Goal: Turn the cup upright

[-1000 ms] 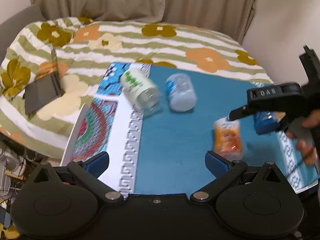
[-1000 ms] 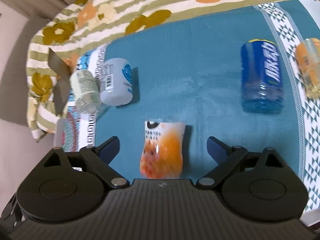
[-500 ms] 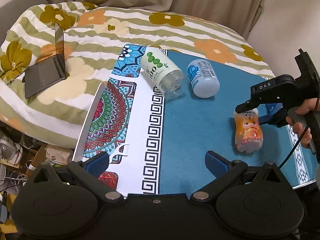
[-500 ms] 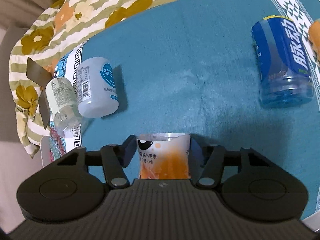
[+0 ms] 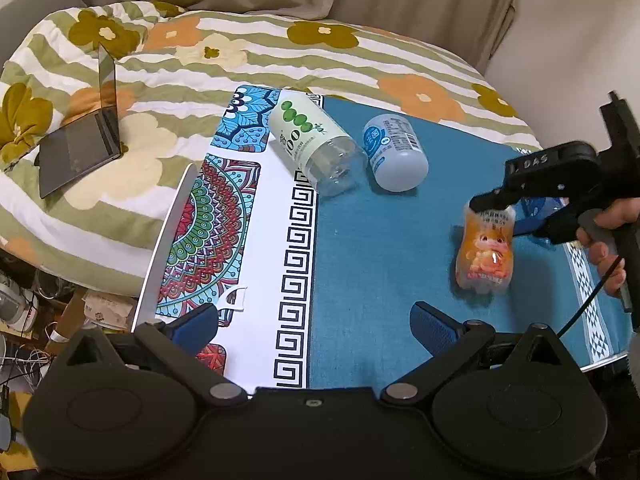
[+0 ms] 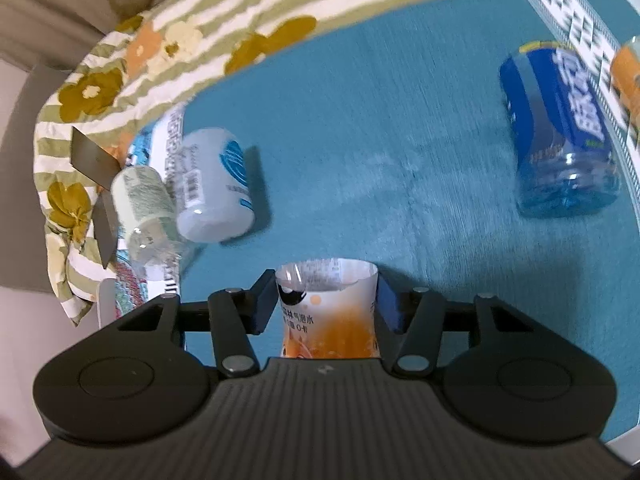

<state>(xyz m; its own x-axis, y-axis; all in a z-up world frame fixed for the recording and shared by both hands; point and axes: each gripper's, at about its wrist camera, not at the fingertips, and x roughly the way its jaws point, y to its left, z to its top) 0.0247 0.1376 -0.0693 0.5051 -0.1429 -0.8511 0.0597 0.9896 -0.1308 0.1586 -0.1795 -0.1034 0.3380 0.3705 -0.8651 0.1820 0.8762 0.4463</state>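
My right gripper (image 6: 326, 300) is shut on an orange cut-bottle cup (image 6: 326, 312) near its open rim. In the left wrist view the orange cup (image 5: 486, 256) is tilted up over the teal mat (image 5: 380, 248), open end toward the right gripper (image 5: 500, 210), base low. My left gripper (image 5: 316, 328) is open and empty over the mat's near edge. Other cups lie on their sides: a green-dotted one (image 5: 316, 146), a pale grey one (image 5: 394, 152), a blue one (image 6: 560, 128).
A flowered striped blanket (image 5: 280, 48) covers the bed behind the mat. A laptop (image 5: 80, 140) stands open at the left. Another orange cup (image 6: 628, 76) lies at the far right edge. Clutter is on the floor at the lower left.
My right gripper closed on the orange cup and has lifted its open end, tilting it up. The left gripper drew back and higher, still open.
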